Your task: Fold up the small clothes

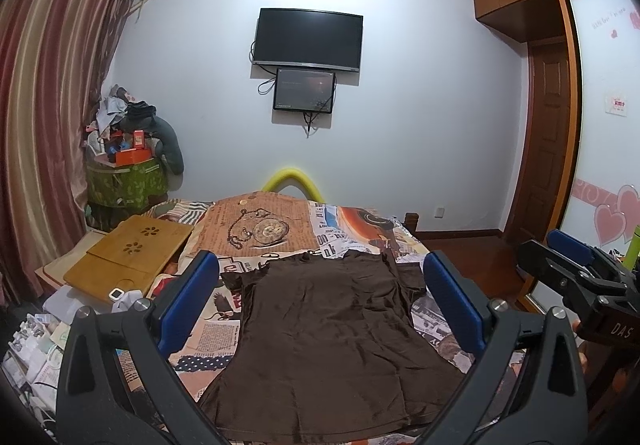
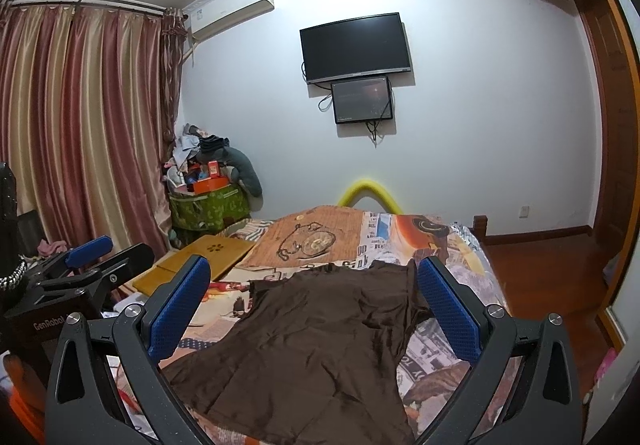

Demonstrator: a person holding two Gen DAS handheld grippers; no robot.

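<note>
Above the near hem of the brown shirt [image 1: 332, 329], the left gripper [image 1: 320, 305] and the right gripper [image 2: 316, 313] are hovering with fingers spread, holding nothing. The shirt is lying flat on the patterned bedspread [image 1: 352, 229], its collar pointing toward the television [image 1: 309, 39].

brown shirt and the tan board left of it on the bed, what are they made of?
Brown shirt: looks like thin soft knit, matte with a faint sheen; fine creases and it lies limp and flat on the bedspread. Exact fibre is unclear. Tan board: likely bamboo or light wood, smooth finish; flat rigid panel with flower-shaped cutouts.
</note>
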